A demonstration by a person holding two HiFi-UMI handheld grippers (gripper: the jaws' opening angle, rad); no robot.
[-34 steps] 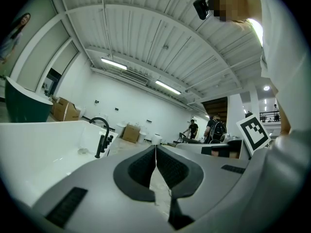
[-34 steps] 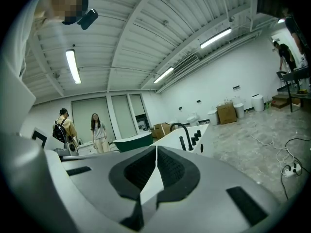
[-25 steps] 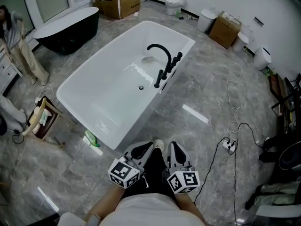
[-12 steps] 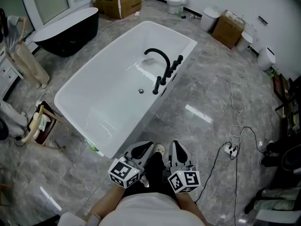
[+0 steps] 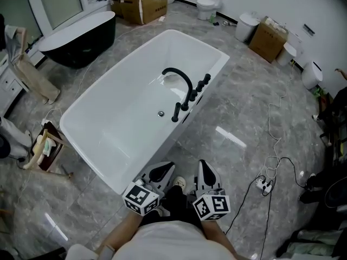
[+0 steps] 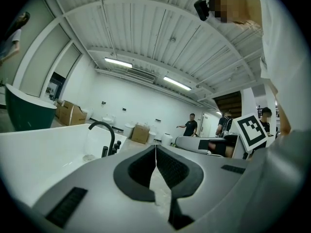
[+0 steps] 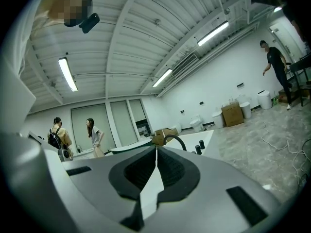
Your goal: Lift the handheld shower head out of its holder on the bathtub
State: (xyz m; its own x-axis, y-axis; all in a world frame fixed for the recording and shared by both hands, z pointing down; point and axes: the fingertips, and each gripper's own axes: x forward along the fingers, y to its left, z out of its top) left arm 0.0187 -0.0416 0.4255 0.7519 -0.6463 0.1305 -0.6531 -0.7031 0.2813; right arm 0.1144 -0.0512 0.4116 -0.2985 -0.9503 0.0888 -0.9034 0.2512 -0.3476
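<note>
My left gripper (image 5: 164, 169) sits at the bottom centre of the head view, jaws pressed together with nothing between them; its own view shows the pads (image 6: 146, 166) meeting along one thin seam. My right gripper (image 5: 203, 168) is just beside it, equally closed and empty. Both point level toward the white bathtub (image 5: 119, 134), which runs diagonally across the middle of the frame, its near corner just above the left gripper.

The handheld shower head (image 5: 176, 111) stands upright in its holder on the tub's right rim, at the near end of a row of black fittings. The arched black spout (image 5: 178, 76) curves over the basin beside it. Both grippers are well apart from it.

Grey marble floor (image 5: 233, 107) surrounds the tub. A black bathtub (image 5: 81, 37) lies at upper left, cardboard boxes (image 5: 142, 4) and a toilet (image 5: 207, 4) along the top, and a cable with a power strip (image 5: 263, 184) at lower right.
</note>
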